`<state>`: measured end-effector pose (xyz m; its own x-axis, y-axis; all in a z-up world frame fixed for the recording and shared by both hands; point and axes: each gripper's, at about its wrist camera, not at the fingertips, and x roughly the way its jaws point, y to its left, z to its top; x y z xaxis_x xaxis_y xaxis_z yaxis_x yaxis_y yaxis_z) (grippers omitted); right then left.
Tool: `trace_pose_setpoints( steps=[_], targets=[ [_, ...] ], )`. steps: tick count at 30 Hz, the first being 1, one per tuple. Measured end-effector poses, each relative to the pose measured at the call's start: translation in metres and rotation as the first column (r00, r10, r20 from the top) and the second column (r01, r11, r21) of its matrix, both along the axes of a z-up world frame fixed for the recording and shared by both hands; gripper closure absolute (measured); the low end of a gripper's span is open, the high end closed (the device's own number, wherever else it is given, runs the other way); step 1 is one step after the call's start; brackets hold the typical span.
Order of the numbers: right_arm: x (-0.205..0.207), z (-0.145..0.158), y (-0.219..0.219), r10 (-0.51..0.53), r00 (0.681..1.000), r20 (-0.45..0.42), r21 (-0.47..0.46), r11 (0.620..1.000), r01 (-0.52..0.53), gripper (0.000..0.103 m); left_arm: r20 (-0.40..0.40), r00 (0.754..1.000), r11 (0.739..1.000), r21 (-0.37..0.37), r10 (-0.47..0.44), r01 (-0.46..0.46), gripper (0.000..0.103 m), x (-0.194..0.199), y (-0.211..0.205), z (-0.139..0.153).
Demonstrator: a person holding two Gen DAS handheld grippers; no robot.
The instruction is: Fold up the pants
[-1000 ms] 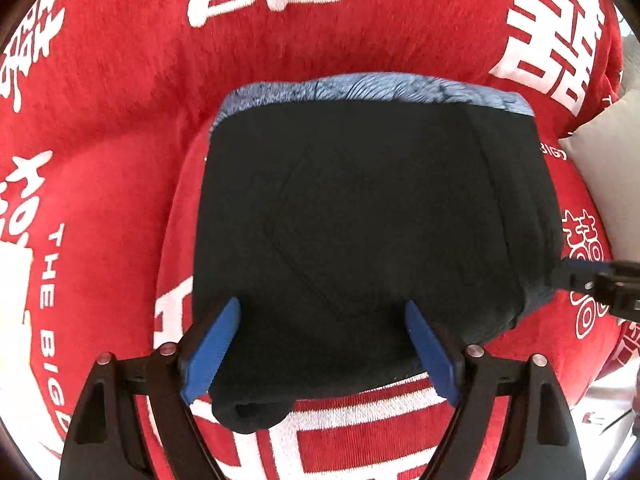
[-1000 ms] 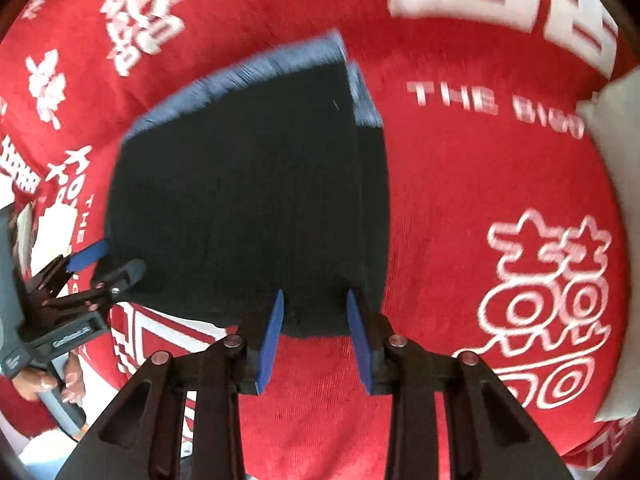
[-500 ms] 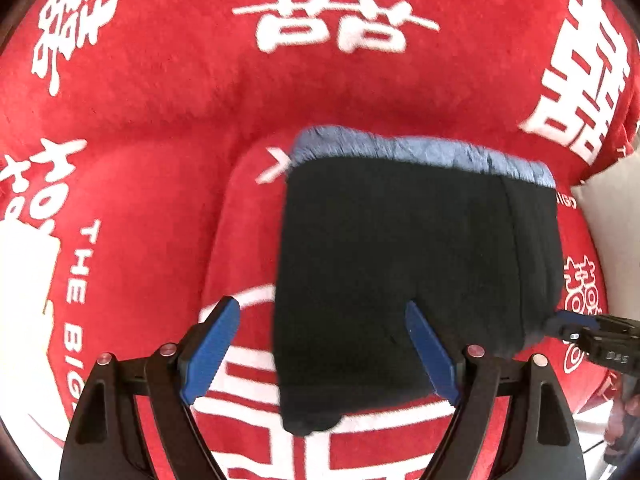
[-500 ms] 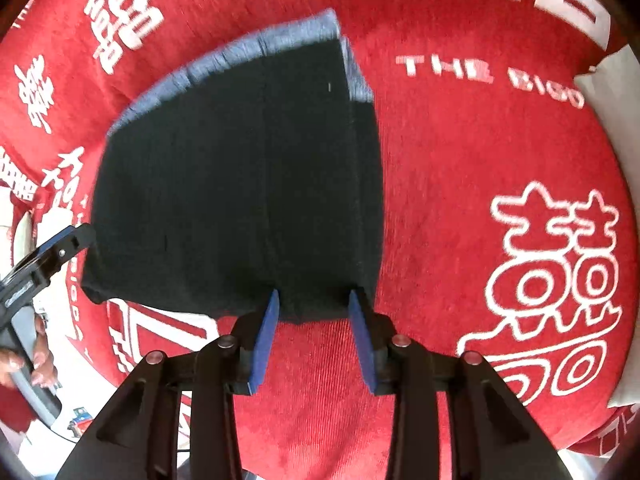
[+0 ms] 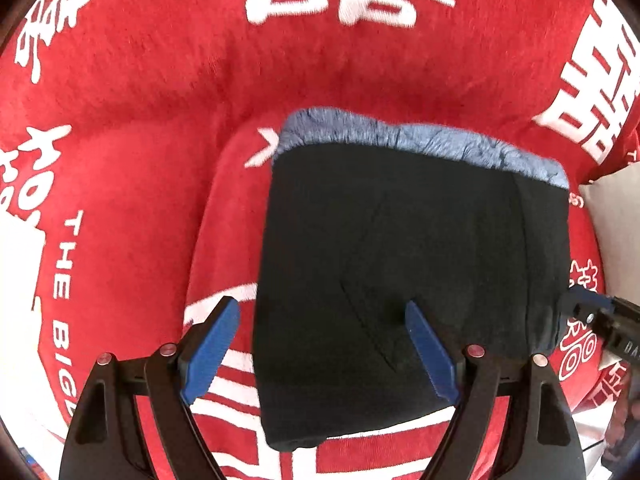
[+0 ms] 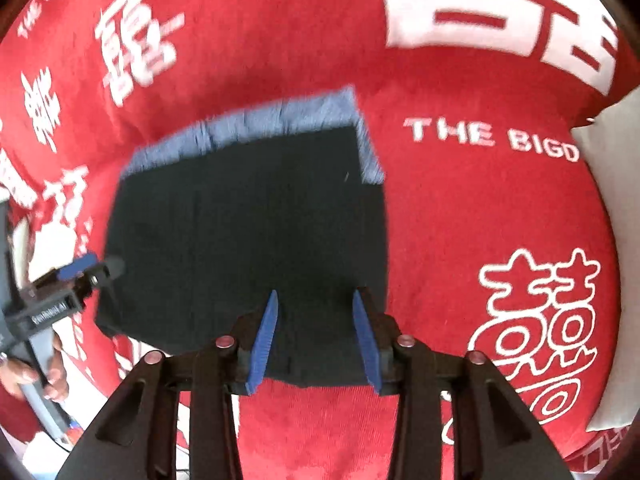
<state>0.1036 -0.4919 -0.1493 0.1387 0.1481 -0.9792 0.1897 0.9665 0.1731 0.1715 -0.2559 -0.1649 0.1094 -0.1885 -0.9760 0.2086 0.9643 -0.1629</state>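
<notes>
pants (image 6: 248,240) edges motion-blurred, white pillow (image 6: 612,240) cropped

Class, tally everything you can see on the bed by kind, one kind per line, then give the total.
Folded pants: 1
Handheld grippers: 2, left gripper and right gripper
Red printed blanket: 1
White pillow: 1
Total: 5

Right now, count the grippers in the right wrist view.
2. The right gripper sits bottom centre, open over the folded pants; the left gripper enters at the left edge.

surface: red blanket (image 5: 160,100) with white lettering | lying on it: folded pants (image 5: 400,260) | pillow (image 6: 612,184) sitting at edge
</notes>
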Motion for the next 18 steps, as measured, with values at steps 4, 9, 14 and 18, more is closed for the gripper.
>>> trace_pose_setpoints(
  steps=[4,9,14,18],
  targets=[
    [-0.006,-0.012,-0.002,-0.021,1.000,-0.022,0.010,1.000,0.021,0.038,-0.011,1.000,1.000,-0.005,-0.001,0.000,0.018,0.000,-0.002,-0.006],
    [-0.011,-0.018,-0.012,-0.037,0.999,-0.029,0.049,0.998,0.039,0.032,-0.012,1.000,1.000,-0.010,-0.019,0.019,0.017,0.001,-0.004,-0.008],
    [-0.011,-0.018,-0.012,-0.026,0.999,-0.034,0.043,0.999,0.028,0.030,-0.005,1.000,1.000,0.002,-0.021,0.021,0.005,0.002,-0.005,-0.010],
    [-0.007,-0.022,-0.012,-0.032,0.999,-0.039,0.054,0.998,0.035,0.027,-0.008,1.000,1.000,0.002,-0.022,0.022,0.005,0.003,-0.003,-0.011]
  ],
)
